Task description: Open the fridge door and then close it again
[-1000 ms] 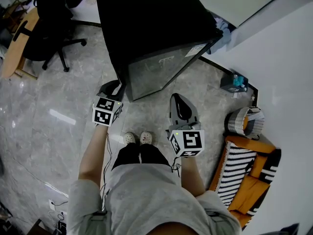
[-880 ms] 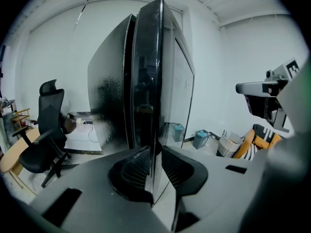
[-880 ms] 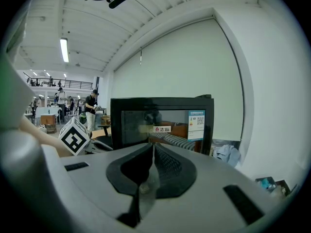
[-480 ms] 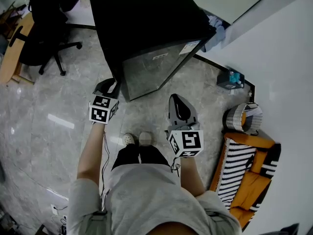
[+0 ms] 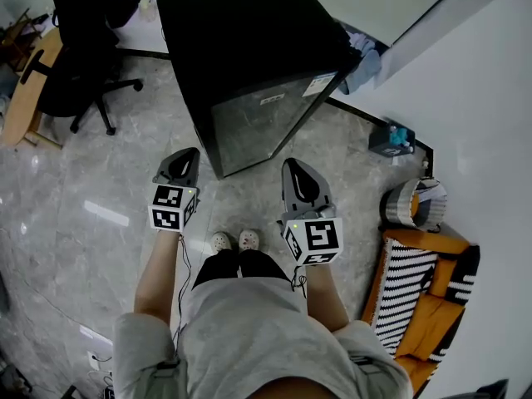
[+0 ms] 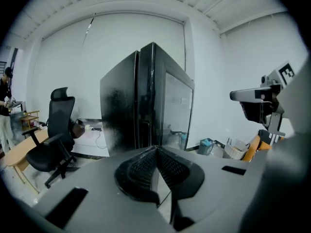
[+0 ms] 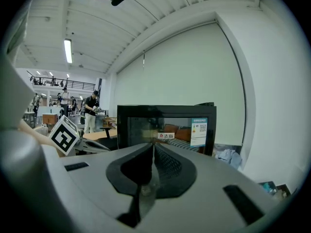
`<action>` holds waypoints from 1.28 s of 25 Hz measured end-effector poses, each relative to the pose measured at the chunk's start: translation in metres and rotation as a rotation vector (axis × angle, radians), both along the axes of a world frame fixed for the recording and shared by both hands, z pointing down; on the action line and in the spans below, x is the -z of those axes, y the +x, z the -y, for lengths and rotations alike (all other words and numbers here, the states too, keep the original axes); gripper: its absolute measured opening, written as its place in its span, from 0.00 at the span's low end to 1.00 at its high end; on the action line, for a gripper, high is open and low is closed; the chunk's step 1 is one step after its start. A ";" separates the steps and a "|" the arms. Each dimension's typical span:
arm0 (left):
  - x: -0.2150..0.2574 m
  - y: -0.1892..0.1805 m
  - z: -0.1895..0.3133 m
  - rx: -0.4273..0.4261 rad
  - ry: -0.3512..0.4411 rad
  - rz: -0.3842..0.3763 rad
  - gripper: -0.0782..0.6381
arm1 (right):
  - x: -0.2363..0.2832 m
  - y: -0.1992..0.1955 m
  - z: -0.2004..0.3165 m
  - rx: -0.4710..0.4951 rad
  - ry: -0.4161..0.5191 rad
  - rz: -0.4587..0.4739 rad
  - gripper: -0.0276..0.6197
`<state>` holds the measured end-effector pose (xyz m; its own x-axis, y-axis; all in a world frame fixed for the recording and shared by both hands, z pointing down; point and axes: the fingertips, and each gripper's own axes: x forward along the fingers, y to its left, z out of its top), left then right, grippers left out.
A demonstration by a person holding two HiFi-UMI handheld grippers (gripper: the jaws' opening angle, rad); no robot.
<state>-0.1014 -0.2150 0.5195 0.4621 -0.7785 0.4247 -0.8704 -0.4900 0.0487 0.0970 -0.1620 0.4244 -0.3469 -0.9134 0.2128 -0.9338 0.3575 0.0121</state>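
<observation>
We hold the left hand-held gripper [image 5: 185,155] with its jaws pressed together and empty, and the right hand-held gripper [image 5: 298,169] likewise closed on nothing. The black fridge [image 5: 249,40] stands just ahead of both. Its glossy door [image 5: 264,116] looks closed and faces us, with the door's left corner nearest the left tip but apart from it. The main risk, as we judge it, is reaching for the door with the jaws together: they could only push or scrape the edge, not grip it. We see no handle and cannot tell which side carries the hinges, so we might pull on the wrong edge and merely drag the fridge across the polished floor [image 5: 108,198]. The smooth door face could also let the pads slip off mid-pull. We stand close in front, so a swinging door may strike the right hand-held gripper or our legs. The office chair [image 5: 79,65], further off to the left of the left tip, seems clear of that swing.
</observation>
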 end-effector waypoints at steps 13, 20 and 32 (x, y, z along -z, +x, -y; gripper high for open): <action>0.084 -0.005 -0.049 0.027 0.168 -0.102 0.13 | 0.033 -0.017 -0.013 0.052 0.068 0.002 0.08; 0.124 -0.007 -0.071 0.038 0.263 -0.123 0.13 | 0.050 -0.022 -0.025 0.073 0.102 -0.004 0.08; 0.164 -0.006 -0.095 0.057 0.366 -0.164 0.13 | 0.078 -0.022 -0.040 0.086 0.163 0.003 0.08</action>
